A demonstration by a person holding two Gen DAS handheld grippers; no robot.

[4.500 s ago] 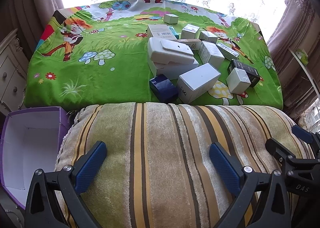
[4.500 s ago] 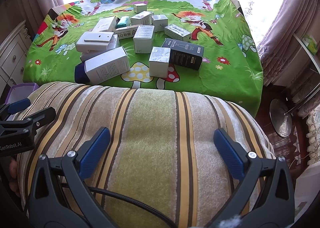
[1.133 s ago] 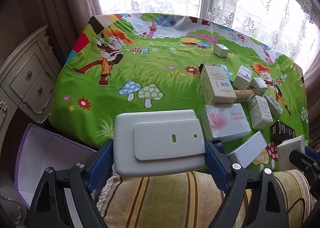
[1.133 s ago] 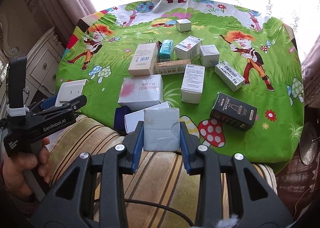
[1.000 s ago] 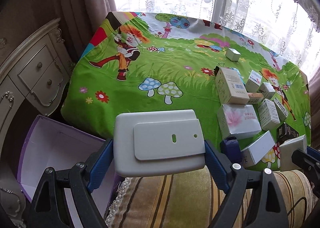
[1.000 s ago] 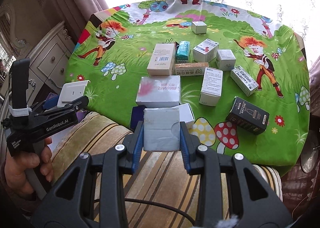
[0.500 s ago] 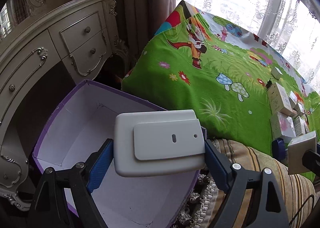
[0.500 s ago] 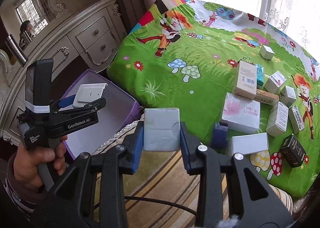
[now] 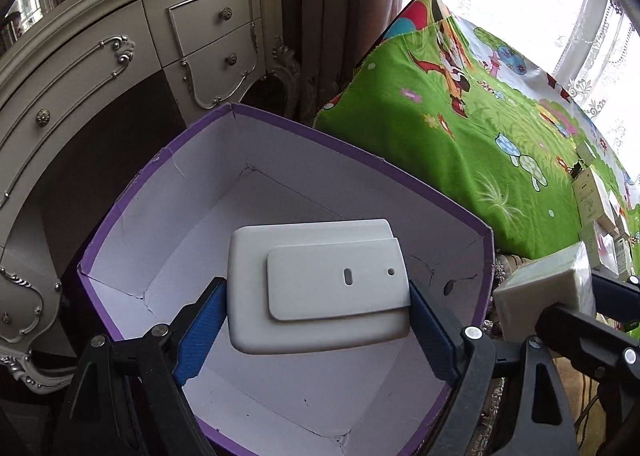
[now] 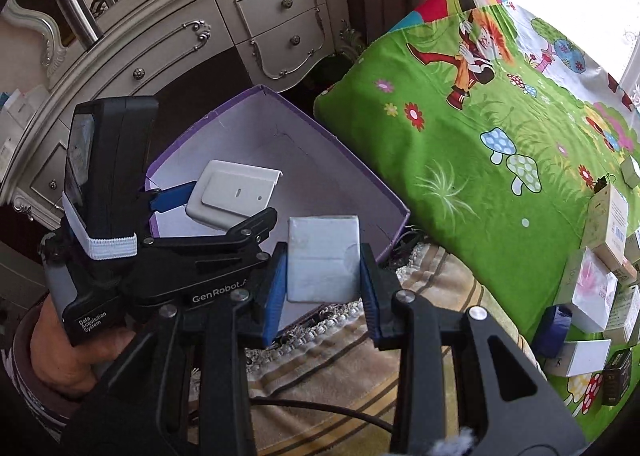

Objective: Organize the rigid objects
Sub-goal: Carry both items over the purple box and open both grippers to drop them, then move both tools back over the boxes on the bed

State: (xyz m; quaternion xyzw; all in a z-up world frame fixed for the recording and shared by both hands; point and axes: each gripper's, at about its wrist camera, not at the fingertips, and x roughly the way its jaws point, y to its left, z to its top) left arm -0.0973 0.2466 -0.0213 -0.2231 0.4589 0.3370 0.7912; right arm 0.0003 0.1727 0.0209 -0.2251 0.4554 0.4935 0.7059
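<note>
Left wrist view, item one: left gripper (image 9: 318,326), jaws set wide and clamped on the short ends of a flat white plastic housing (image 9: 320,286), raised plate with slot and small hole facing up. Held level over the open purple carton (image 9: 360,153), whose white interior shows no contents; judged position for a straight drop or lowering, the wide grip across the ends keeping the flat part from tipping

Item two, right wrist view: right gripper (image 10: 323,290), jaws narrow, closed on the sides of a small grey-white box (image 10: 323,260). It hangs above the near rim of the carton, over the striped cushion (image 10: 420,336), not yet over the opening; judged to wait its turn behind the housing. Same box appears at the right edge of the left view (image 9: 544,288)

Item three: remaining stock, assorted small boxes (image 10: 600,256), lies on the green cartoon tablecloth (image 10: 480,135) at far right, well apart from the carton. Carved cream dresser (image 9: 120,55) stands behind

Change against half a second ago: both tools sit further over toward the carton, the housing now above its middle instead of its near corner; a second ago both loads were over the cloth. Grips unchanged
</note>
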